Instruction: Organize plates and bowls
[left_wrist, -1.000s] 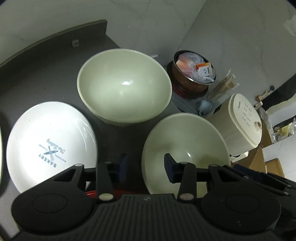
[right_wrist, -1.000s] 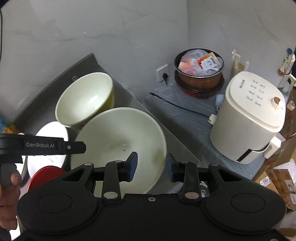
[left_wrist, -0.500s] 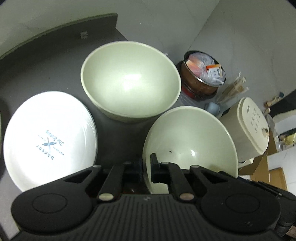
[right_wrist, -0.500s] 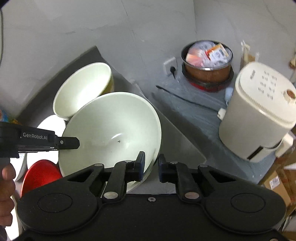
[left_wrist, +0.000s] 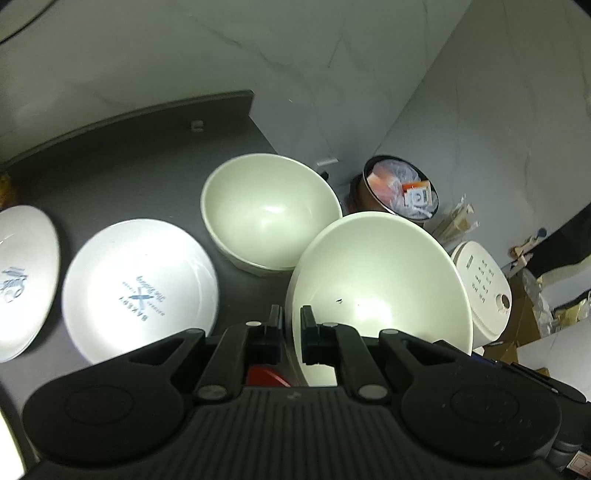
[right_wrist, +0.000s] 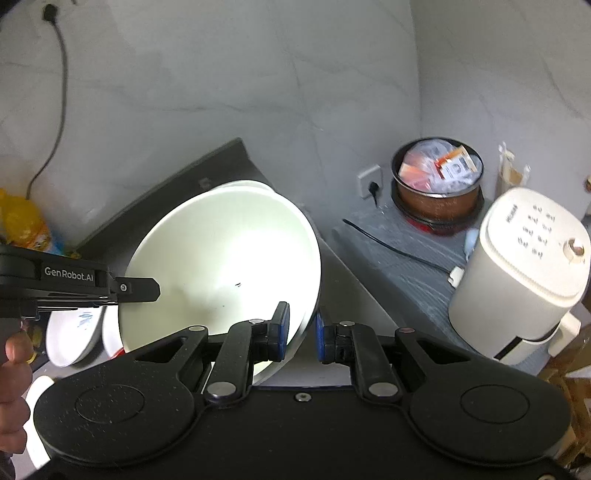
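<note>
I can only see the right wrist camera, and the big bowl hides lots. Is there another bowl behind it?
Observer: Yes. A second bowl stands upright and empty on the counter, just beyond the held bowl.
Child: Is the other gripper holding my bowl too?
Observer: Yes. The left gripper has its fingers shut on the rim.
Child: What's written on the plate?
Observer: The plate left of the bowls says BAKERY in blue.
</note>
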